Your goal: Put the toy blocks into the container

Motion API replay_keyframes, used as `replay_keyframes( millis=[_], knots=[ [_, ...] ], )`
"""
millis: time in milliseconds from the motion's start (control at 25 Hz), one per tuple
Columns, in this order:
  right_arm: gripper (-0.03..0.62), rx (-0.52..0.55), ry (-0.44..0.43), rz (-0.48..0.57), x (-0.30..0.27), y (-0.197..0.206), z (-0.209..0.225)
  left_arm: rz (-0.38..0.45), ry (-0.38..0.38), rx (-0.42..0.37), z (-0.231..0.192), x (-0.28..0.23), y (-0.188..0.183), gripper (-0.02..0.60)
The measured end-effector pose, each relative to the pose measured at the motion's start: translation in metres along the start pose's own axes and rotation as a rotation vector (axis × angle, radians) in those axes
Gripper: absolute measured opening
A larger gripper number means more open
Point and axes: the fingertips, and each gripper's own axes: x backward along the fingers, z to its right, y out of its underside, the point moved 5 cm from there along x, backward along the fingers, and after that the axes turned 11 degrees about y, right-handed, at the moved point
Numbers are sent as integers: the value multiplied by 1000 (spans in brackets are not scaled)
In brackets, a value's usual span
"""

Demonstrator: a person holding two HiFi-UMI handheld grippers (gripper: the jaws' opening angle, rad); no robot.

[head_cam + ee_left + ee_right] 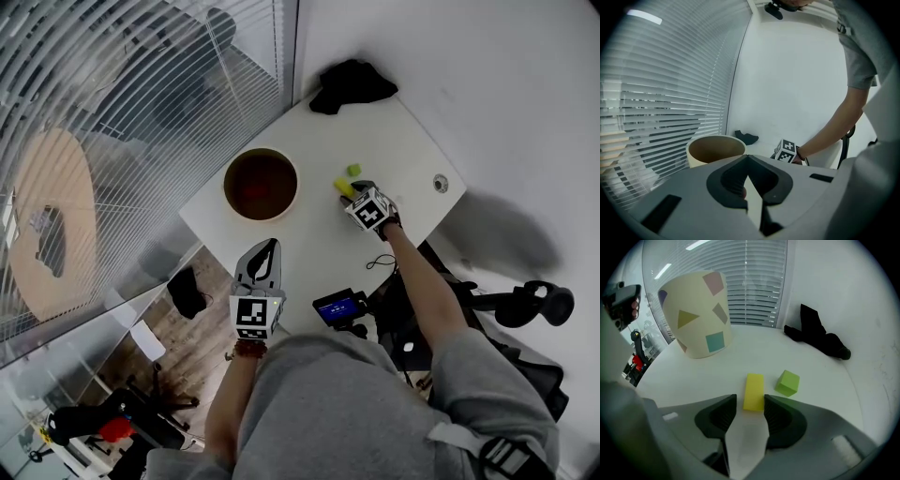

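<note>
i'm straddling the yellow block (753,391), lying just right of the container (696,315), with my right gripper (750,400) spread to pinch it; my left gripper (747,160) is waiting pressed together, empty, this side of the container.

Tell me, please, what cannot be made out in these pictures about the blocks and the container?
Container contents: the head view shows only a dark inside; in the left gripper view its own rim hides the bottom.
Yellow block: in the head view the right gripper covers its near end.
Contact: in the right gripper view the block lies between the fingers; whether the right one touches it is unclear.
</note>
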Motion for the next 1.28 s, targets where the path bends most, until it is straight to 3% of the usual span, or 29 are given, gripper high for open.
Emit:
replay_keyframes(
  millis=[200, 1280],
  knots=[
    [149, 2, 7, 2, -1, -1, -1, -6, -1, -8, -2, -1, 0, 8],
    [143, -31, 60, 82, 53, -10, -14, 37, 19, -31, 4, 11, 0, 8]
  ],
)
